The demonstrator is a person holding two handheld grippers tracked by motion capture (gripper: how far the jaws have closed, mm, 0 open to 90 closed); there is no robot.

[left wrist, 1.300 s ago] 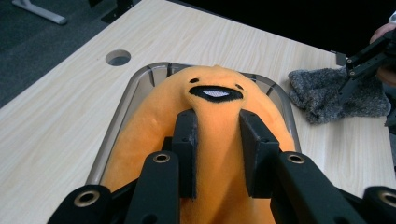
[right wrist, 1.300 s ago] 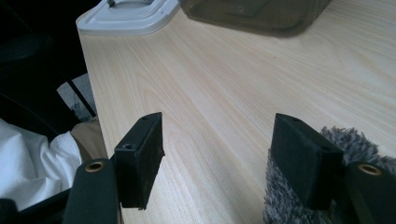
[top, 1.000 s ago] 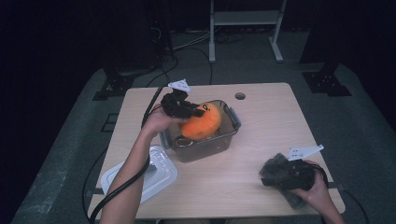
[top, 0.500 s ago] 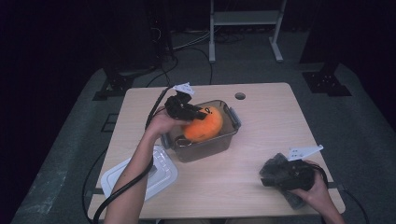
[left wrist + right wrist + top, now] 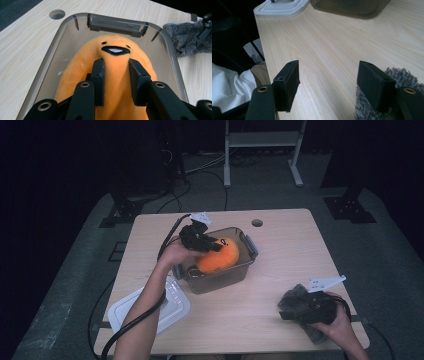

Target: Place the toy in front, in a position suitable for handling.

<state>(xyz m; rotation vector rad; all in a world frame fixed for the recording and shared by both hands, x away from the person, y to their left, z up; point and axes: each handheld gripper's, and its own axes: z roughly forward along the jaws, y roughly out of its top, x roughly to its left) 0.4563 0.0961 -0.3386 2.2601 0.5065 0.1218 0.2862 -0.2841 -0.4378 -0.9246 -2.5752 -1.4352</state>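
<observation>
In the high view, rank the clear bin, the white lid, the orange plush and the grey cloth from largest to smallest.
1. clear bin
2. white lid, close to the bin
3. orange plush
4. grey cloth, partly hidden by the hand, so unsure

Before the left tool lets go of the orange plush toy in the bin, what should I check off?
1. Left tool pinching the plush toy: ok, pads press into a fold of it.
2. Toy inside the clear bin: ok, its body lies within the walls.
3. Toy resting on the bin floor: cannot tell.
4. Lid off and clear of the bin: ok, lying on the table beside it.
5. Right tool out of the way: ok, open near the table's front edge, beside the grey cloth.
</observation>
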